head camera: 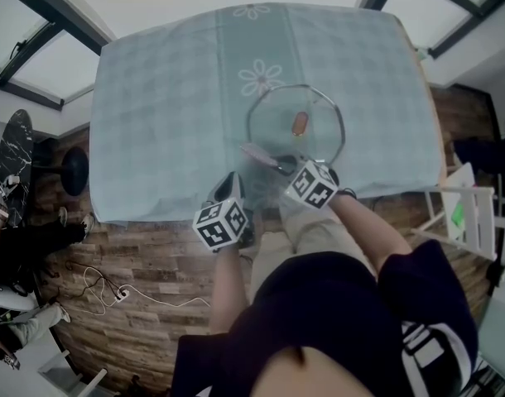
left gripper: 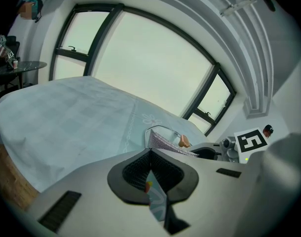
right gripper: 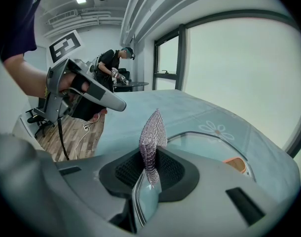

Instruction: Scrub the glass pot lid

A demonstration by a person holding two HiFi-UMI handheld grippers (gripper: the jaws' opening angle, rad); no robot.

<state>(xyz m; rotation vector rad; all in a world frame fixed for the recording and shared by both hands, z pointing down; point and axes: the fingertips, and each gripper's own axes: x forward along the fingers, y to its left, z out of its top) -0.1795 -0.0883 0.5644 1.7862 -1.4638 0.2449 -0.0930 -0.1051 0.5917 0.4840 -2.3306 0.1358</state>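
The glass pot lid lies flat on the pale blue tablecloth, its orange knob at the centre. My right gripper is at the lid's near rim, shut on a pinkish mesh scrubber that sticks out over the glass. In the right gripper view the scrubber stands up from the shut gripper, with the lid just beyond. My left gripper hovers beside it near the table's front edge, shut, apart from the lid. The left gripper view shows the lid and scrubber ahead.
The cloth hangs over the table's front edge close to both grippers. A white chair stands at the right, a black stool at the left, and cables lie on the wooden floor. A person works at a far table.
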